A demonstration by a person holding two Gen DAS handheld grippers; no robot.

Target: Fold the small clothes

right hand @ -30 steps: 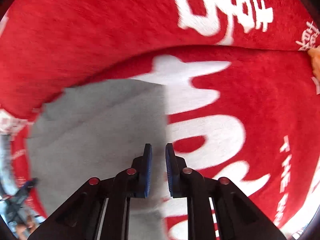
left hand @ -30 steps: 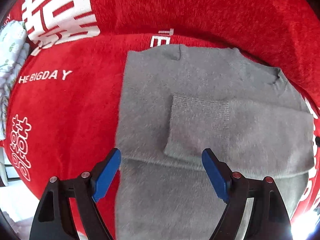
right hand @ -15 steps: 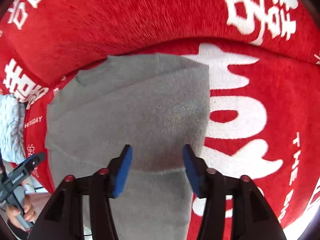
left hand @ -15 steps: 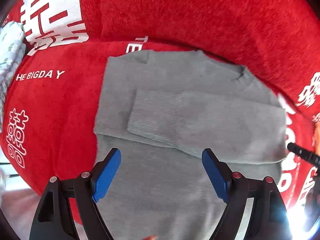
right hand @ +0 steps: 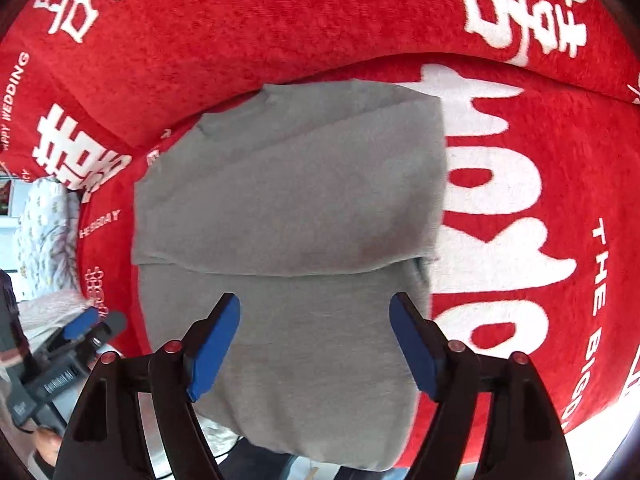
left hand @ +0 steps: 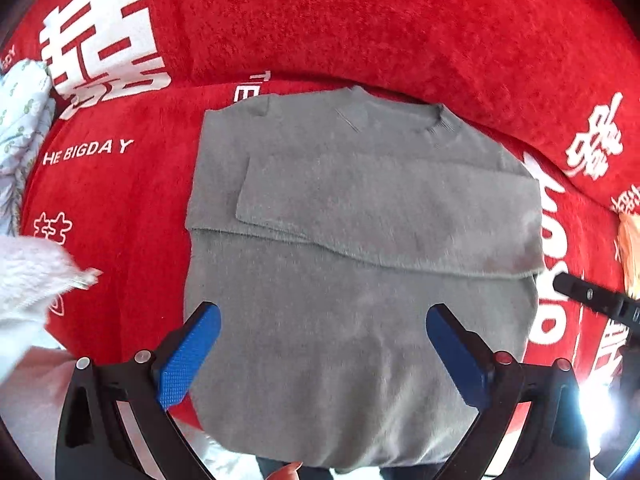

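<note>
While both claws, left (left hand: 323, 340) and right (right hand: 315, 338), widen empty, the sweater (left hand: 360, 264) hem is cut off.

A red plush sofa cover (left hand: 360, 32) fills almost everything, seat and backrest alike, printed with big white characters (left hand: 104, 40) toward ten o'clock and small English lettering (left hand: 86, 151) lower down. A pale floral cloth (left hand: 20, 128) sits at nine o'clock. Bright glare (left hand: 596, 412) burns at four o'clock.
</note>
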